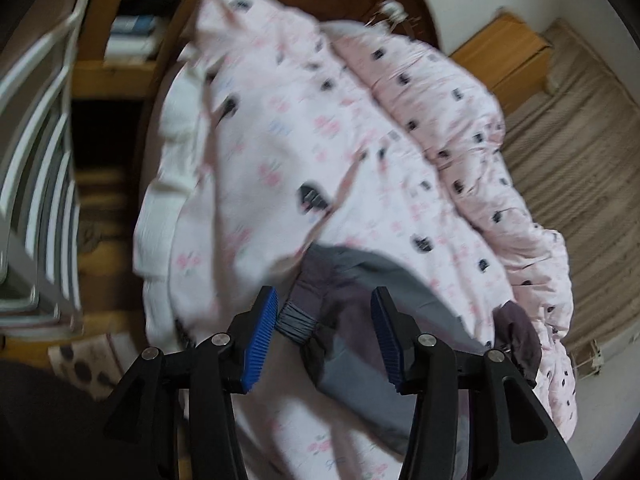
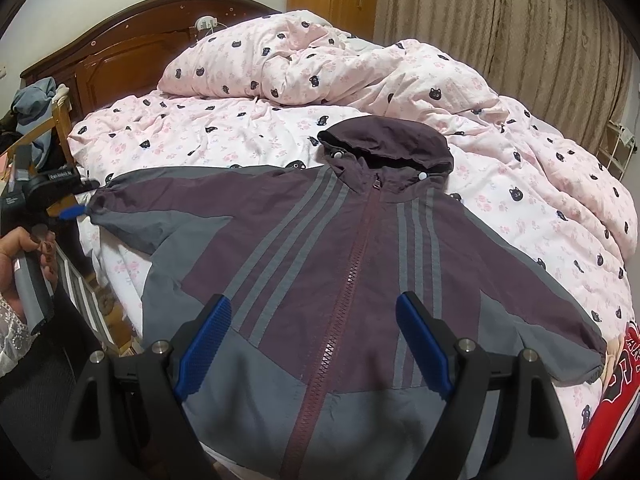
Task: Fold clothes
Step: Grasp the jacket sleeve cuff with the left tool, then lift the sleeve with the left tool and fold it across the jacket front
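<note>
Jacket (image 2: 340,264): spread flat on the bed, front up, zipper (image 2: 352,280) closed, hood (image 2: 388,144) at the far end, straight ahead of the right hand-held gripper.
Right hand-held gripper (image 2: 316,344): jaws wide apart, nothing between the pads, hovering over the jacket's lower front, one blue pad on each side of the zipper.
Left hand-held gripper (image 1: 324,340): jaws partly apart; the sleeve cuff (image 1: 296,322) lies between the blue pads, close by one pad, the other pad clear of the cloth. The view is blurred.
Left sleeve (image 2: 160,208): stretched out sideways toward the left hand-held gripper, its cuff at the blue tip there.
Hand (image 2: 28,252): wrapped round the left handle, at the bed's edge.
Quilt (image 2: 360,76): pink with cat faces, bunched up beyond the hood.
Red garment (image 2: 616,380): just past the right sleeve, at the bed's near corner.
</note>
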A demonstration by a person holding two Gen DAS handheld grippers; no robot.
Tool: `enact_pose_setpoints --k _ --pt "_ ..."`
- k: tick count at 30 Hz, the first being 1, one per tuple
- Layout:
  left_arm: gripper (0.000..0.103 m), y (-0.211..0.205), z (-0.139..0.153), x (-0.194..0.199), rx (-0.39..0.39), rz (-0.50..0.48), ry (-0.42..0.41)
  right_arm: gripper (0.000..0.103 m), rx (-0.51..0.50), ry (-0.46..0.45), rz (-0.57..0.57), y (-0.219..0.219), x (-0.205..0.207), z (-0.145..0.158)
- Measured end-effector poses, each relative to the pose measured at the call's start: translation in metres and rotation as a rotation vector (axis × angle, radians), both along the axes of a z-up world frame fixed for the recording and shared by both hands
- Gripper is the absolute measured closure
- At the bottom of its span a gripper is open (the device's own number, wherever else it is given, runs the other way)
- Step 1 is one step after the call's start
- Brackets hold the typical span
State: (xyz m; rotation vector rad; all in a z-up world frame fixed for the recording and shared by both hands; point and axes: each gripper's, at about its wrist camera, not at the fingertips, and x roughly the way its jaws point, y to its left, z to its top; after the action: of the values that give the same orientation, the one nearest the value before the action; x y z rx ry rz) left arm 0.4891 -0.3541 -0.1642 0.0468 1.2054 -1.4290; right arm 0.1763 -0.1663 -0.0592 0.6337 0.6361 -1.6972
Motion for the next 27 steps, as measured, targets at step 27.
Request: enact_pose_setpoints --k 27 --pt "0.091 0.002 0.024 0.0 -0.191 -0.08 0.054 0.017 0.015 -0.008 0.01 0.002 0.003 -0.008"
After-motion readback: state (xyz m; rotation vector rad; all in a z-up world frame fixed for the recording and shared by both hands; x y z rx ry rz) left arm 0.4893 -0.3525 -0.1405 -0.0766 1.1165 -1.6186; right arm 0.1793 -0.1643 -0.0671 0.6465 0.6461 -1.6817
